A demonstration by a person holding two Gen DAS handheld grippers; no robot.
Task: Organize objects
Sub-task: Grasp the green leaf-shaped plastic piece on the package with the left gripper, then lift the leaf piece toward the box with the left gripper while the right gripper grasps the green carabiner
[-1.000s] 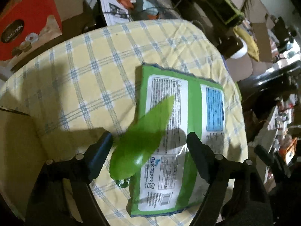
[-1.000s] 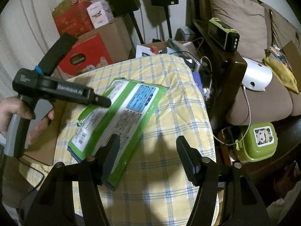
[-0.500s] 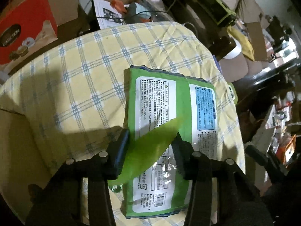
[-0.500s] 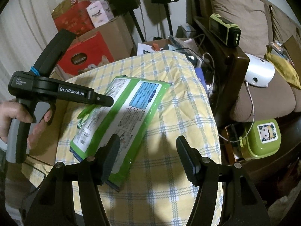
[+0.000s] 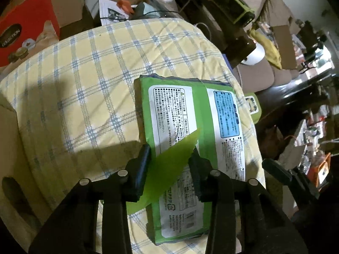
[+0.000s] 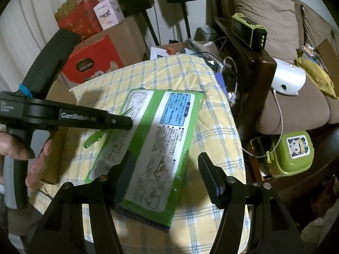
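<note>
A flat green pack with white and blue labels lies on the yellow checked tablecloth. My left gripper points steeply down at the pack's near left edge. Its jaws are closing, and both pads touch a translucent green leaf-shaped plastic piece between them. From the right wrist view, the left gripper hangs over the pack with the green piece slanting down below it; a hand grips the handle. My right gripper stands open above the pack's near end, holding nothing.
A red box and cardboard boxes stand behind the table. A cardboard box sits against the table's left side. To the right are a brown sofa with a white device and a green lidded box on the floor.
The left jaws have narrowed from wide open onto the green plastic piece, which now sits between the pads. The left gripper has shifted slightly over the pack. The right gripper has stayed put.
</note>
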